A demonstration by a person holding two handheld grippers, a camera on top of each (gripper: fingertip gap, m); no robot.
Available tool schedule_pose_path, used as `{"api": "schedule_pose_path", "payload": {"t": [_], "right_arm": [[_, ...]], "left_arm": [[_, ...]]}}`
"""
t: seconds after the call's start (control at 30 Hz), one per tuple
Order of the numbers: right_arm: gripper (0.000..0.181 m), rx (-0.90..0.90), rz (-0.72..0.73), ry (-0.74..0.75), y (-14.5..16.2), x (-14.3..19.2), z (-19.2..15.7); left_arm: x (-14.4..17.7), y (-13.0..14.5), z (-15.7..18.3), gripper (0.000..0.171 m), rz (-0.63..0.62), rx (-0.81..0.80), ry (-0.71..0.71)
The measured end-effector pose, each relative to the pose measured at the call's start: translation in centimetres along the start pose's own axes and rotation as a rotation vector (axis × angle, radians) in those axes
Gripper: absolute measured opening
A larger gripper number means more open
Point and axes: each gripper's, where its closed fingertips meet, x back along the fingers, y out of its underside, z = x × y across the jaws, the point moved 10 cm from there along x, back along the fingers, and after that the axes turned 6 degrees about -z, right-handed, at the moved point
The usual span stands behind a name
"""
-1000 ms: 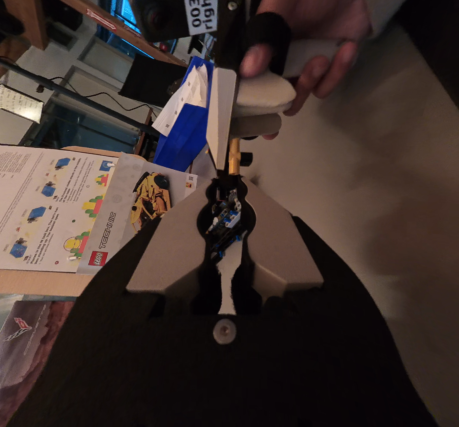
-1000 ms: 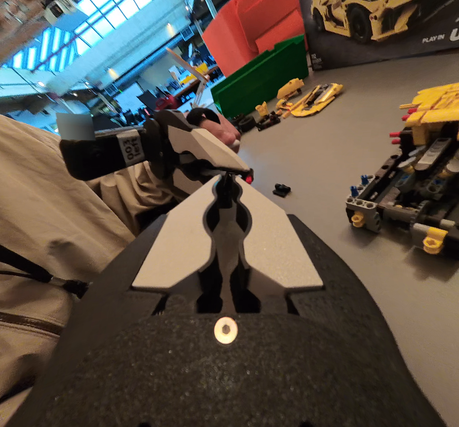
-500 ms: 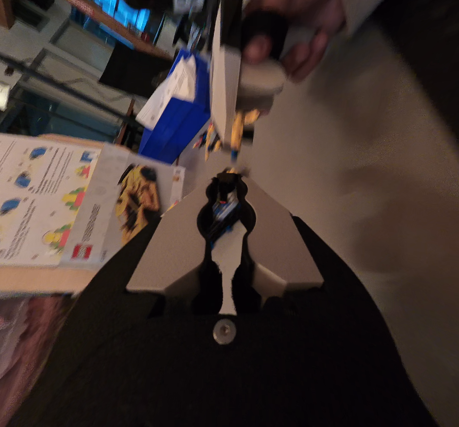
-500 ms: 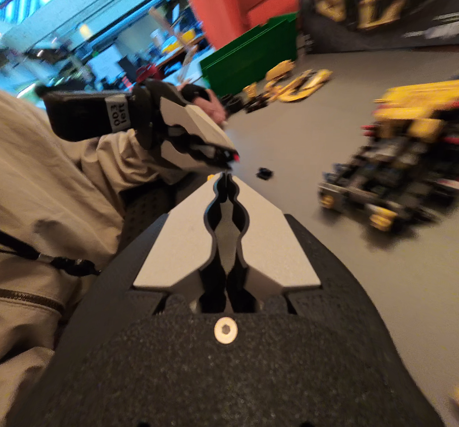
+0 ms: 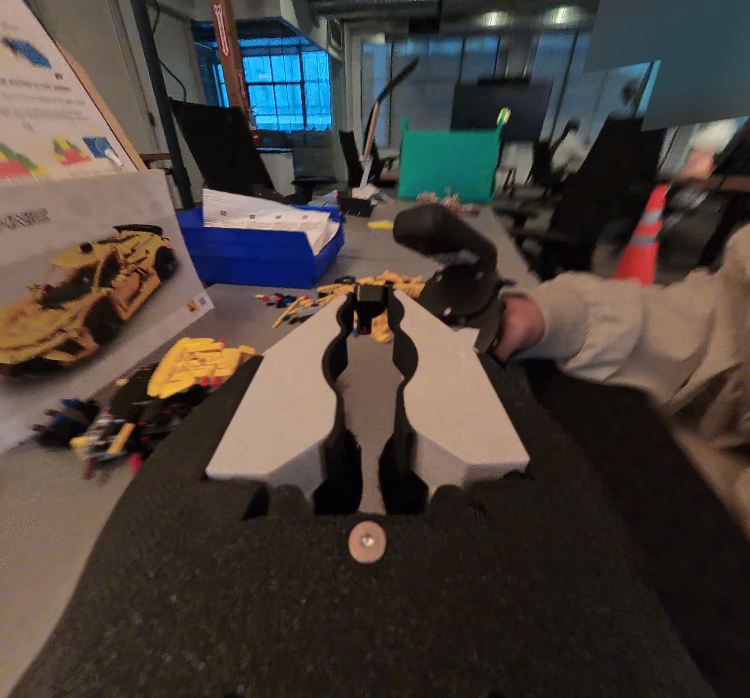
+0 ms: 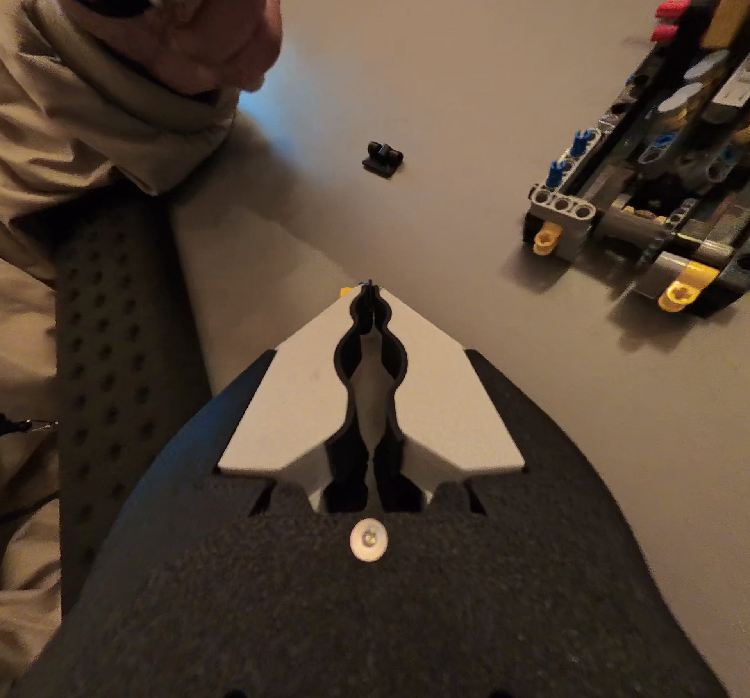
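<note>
The left gripper (image 5: 370,301) jaws pinch a small black piece (image 5: 368,300) at the tips. The right gripper (image 6: 370,290) jaws are squeezed together — something tiny blue and yellow peeks out — above the bench (image 6: 426,82), near the half-built car (image 6: 665,175).

Right gripper (image 6: 370,293) pinched onto a tiny part with yellow and blue bits (image 6: 357,288) peeking out at the tips, poised above the grey table (image 6: 426,50). Ahead, alone on the table, a small black piece (image 6: 383,158); off right, a half-built brick car frame (image 6: 657,175). Upper left, a hand (image 6: 190,17) in a beige sleeve (image 6: 85,119).
</note>
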Motion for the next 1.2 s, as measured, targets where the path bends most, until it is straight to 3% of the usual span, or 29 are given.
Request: {"api": "schedule_pose_path", "payload": {"t": [0.17,0.27,0.43,0.53,0.63,0.7,0.83,0.9,1.07,1.13,1.2], "right_arm": [[0.002,-0.003,-0.011,0.025,0.2,-0.2,0.4],[0.017,0.014,0.069,0.006,-0.3,0.4,0.3],[0.026,-0.012,0.557,-0.152,-2.5,4.6,-1.0],[0.025,-0.018,0.806,-0.21,-3.3,4.8,-2.1],[0.023,0.007,0.747,-0.244,-3.6,3.9,-2.6],[0.023,0.075,0.776,-0.138,-3.6,4.4,-2.9],[0.031,0.335,0.674,0.366,-3.5,3.9,-3.8],[0.031,0.382,0.67,0.572,-3.2,3.3,-4.2],[0.041,0.419,0.578,0.63,-3.3,2.4,-4.3],[0.034,0.433,0.601,0.613,-3.3,2.5,-4.4],[0.023,0.393,0.674,0.504,-3.3,3.2,-4.6]], "left_arm": [[-0.5,0.8,-1.3,0.015,0.06,0.43,0.243],[-0.9,1.3,-1.4,0.015,0.055,0.538,0.365],[-1.3,1.7,-1.1,0.015,0.041,0.559,0.417],[-1.7,2.0,-1.3,0.015,0.076,0.636,0.43],[-2.0,2.3,-1.5,0.015,0.085,0.684,0.457],[-2.1,2.6,-1.7,0.015,0.083,0.733,0.447],[-2.5,3.8,-2.7,0.015,0.128,0.947,0.387],[-2.7,4.4,-3.0,0.015,0.138,1.025,0.373],[-2.9,4.7,-2.9,0.015,0.13,1.074,0.384],[-3.0,4.7,-2.6,0.015,0.104,1.051,0.393],[-3.0,4.5,-2.4,0.015,0.079,1.017,0.409]]}}
